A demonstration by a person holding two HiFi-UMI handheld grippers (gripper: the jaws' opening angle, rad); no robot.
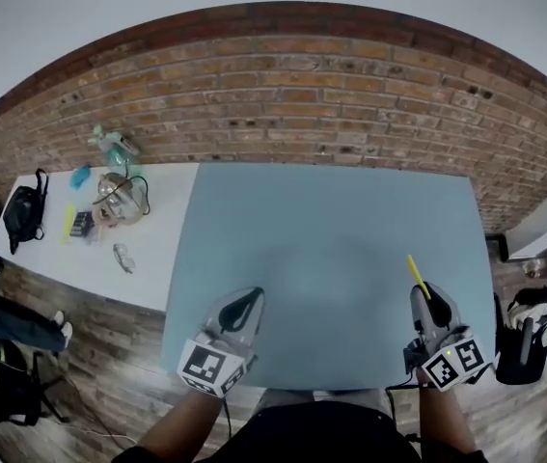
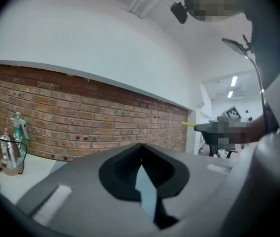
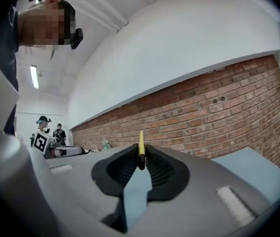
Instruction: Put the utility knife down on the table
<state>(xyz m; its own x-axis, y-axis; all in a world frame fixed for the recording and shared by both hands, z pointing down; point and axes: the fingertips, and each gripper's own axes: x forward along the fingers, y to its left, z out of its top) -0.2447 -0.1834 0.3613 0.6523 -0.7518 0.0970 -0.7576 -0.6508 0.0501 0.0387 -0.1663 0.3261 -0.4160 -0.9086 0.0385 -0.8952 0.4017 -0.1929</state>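
From my head view, my right gripper (image 1: 423, 289) sits at about 5 o'clock, over the near right corner of the blue-grey table (image 1: 331, 210). Its jaws are closed on the yellow utility knife (image 1: 417, 276), pinching it near its lower end, so the knife is held above the table and is not lying on it. The knife's long axis runs on from the jaws, and its free end points away from me toward roughly 11 o'clock, out over the tabletop. In the right gripper view it stands as a thin yellow strip rising toward 12 o'clock from between the pads.

My left gripper (image 1: 252, 299) is at about 7 o'clock, over the table's near left edge. Its jaw tips meet with nothing between them.

A white table (image 1: 162, 254) adjoins at 9 o'clock, with small clutter and a black bag (image 1: 22, 215) on it. A brick wall (image 1: 302, 95) runs behind both.
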